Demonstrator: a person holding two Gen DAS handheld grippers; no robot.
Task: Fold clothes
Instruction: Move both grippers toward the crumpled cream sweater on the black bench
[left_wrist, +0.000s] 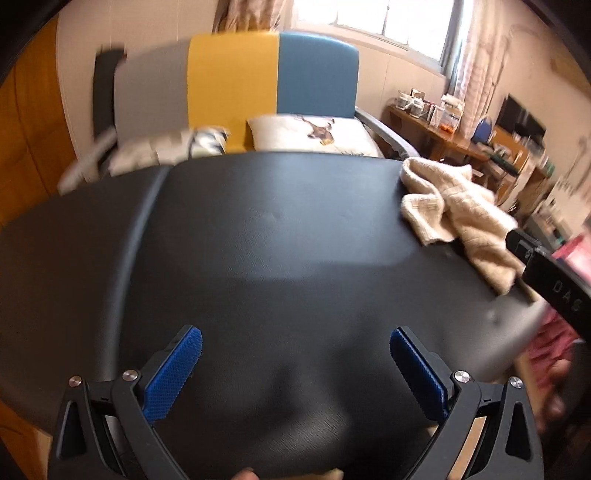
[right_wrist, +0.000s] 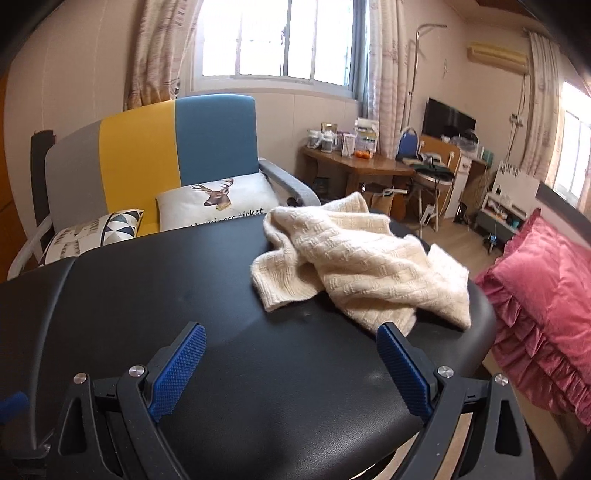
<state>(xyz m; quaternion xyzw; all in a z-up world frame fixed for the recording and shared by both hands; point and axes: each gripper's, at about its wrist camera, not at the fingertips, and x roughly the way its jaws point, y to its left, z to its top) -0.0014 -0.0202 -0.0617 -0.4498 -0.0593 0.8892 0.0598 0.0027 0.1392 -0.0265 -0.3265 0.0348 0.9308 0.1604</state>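
Both your tongs are spread wide with nothing between the blue pads. Left tongs (left_wrist: 295, 354) sit over the near edge of the black surface (left_wrist: 258, 240), pads (left_wrist: 173, 373) clear of any fabric, only bare padded top between them. Right tongs (right_wrist: 291, 350) are over the near part of the same surface (right_wrist: 166, 280); their right pad (right_wrist: 402, 373) is just beside the nearest hem of the cream knit sweater (right_wrist: 362, 258), and I cannot tell whether it touches. The sweater is crumpled, unfolded, bunched on the far right part of the surface, one flap lying toward the middle and the rest reaching the right edge. In the left wrist view the same sweater (left_wrist: 458, 210) is well apart from the left tongs, up at the far right corner, and the black body of your other gripper (left_wrist: 554, 280) shows at the right border next to it. That view is motion-blurred, so fine detail there is soft. Behind the surface: a grey, yellow and blue sofa (right_wrist: 177, 147) with a deer-print pillow (right_wrist: 218, 203) and a triangle-pattern pillow (right_wrist: 96, 232). To the right of the surface, a pink ruffled pillow (right_wrist: 543, 295). Wooden desk (right_wrist: 369, 166) with jars and boxes under the window (right_wrist: 280, 40).
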